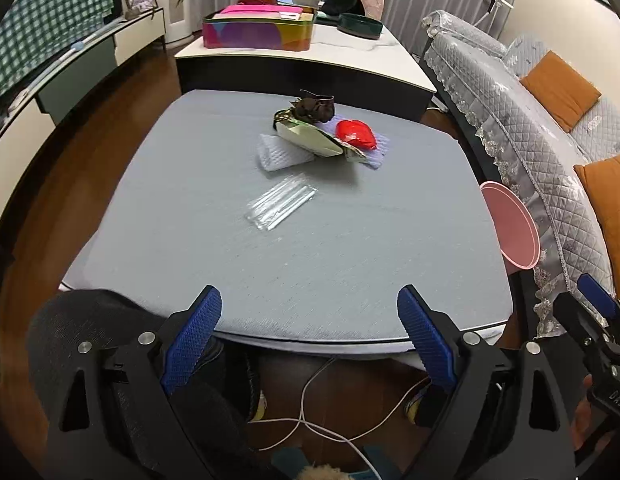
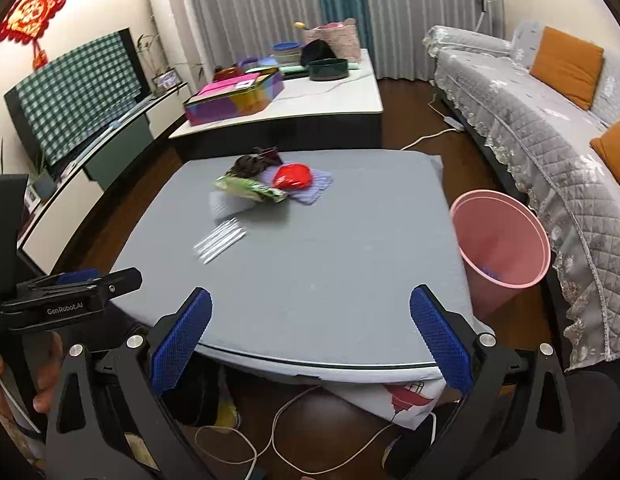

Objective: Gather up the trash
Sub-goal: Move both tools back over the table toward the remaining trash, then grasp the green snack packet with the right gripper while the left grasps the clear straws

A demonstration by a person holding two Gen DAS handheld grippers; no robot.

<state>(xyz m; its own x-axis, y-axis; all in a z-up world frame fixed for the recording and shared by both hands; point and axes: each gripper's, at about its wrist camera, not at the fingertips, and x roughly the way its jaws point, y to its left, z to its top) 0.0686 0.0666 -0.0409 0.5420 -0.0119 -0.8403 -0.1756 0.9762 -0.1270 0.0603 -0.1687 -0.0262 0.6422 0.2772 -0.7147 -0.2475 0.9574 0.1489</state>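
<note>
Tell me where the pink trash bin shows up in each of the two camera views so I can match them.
Left wrist view: the pink trash bin sits at the right, just off the table's right edge, partly cut off by the sofa cover.
Right wrist view: the pink trash bin is right of centre, beside the table's right edge, its open mouth fully visible.
Shared landmark: the red wrapper in the trash pile on the grey table.
</note>
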